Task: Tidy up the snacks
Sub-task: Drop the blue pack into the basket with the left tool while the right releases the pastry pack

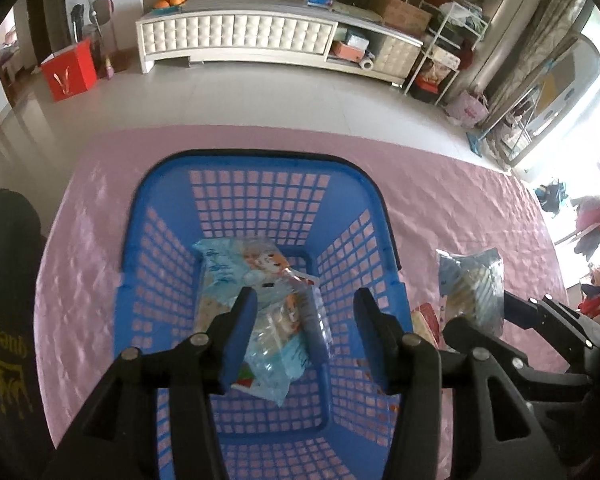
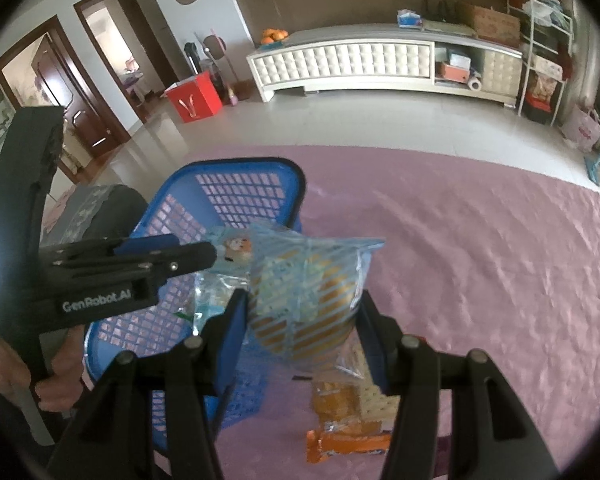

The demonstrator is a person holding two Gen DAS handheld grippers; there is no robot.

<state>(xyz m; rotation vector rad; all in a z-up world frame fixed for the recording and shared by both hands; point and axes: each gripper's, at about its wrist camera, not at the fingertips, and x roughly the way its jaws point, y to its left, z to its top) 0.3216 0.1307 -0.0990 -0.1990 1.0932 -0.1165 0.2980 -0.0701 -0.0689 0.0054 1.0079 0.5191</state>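
A blue plastic basket (image 1: 260, 184) (image 2: 236, 188) stands on the pink tablecloth (image 1: 440, 200). Two light blue snack packets (image 1: 236, 272) (image 1: 280, 344) lie on its floor. My left gripper (image 1: 306, 312) (image 2: 204, 256) hangs over the basket, open. The nearer packet lies below the gap, close to the left finger (image 1: 240, 332) and apart from the right one. My right gripper (image 2: 303, 312) (image 1: 480, 316) is shut on a clear, blue-striped packet (image 2: 304, 300) (image 1: 472, 292) of yellow snacks, held up just right of the basket.
An orange packet (image 2: 340, 440) and a cracker packet (image 2: 364, 396) lie on the cloth under the right gripper. A hand (image 2: 56, 376) holds the left gripper's handle. A dark garment (image 1: 4, 320) is at the left. White cabinet (image 1: 240, 36) and red box (image 1: 70, 72) stand far back.
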